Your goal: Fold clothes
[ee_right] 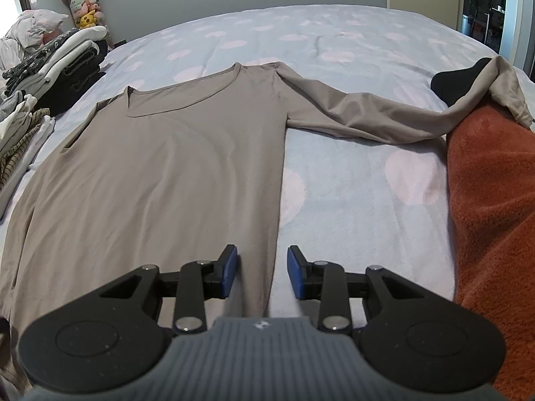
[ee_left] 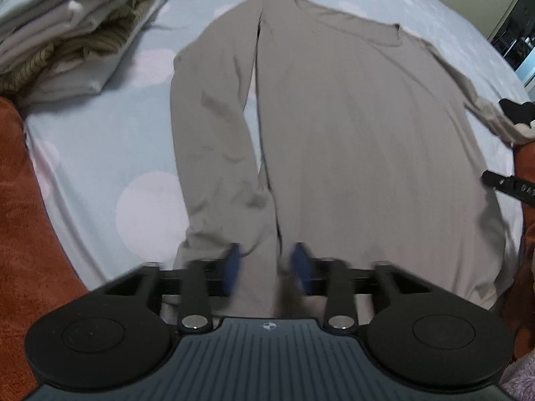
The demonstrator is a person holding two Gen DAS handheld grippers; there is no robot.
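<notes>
Nearest in the left wrist view, the left gripper (ee_left: 267, 264) sits at bottom centre, its blue pads (ee_left: 234, 264) spread apart — the hem of the taupe long-sleeved shirt (ee_left: 351, 127) runs between them, though motion blur hides whether either pad touches the cloth. A small round emblem on the gripper body is too small to read.

In the right wrist view the right gripper (ee_right: 262, 272) also stands with jaws spread at bottom centre, straddling the shirt's (ee_right: 160, 173) side edge; the pads are apart from the fabric.

The shirt lies flat, neck away from the cameras, on a pale blue bedsheet (ee_right: 351, 180) with faint pink spots. One sleeve (ee_left: 214, 127) is folded down alongside the body at centre left of the left view. The other sleeve (ee_right: 367, 117) stretches to the right edge of the right view, draped over a black object (ee_right: 454, 82) — what that is cannot be told.

A rust-orange blanket (ee_right: 495, 200) occupies the lower right and is cut off by the frame. At the right edge of the left view a black strap (ee_left: 511, 187) bears partial lettering, illegible.

Folded clothes (ee_left: 77, 30) are stacked at upper left. Farther off, plush toys (ee_right: 83, 0) stand in a clear container against the wall.
</notes>
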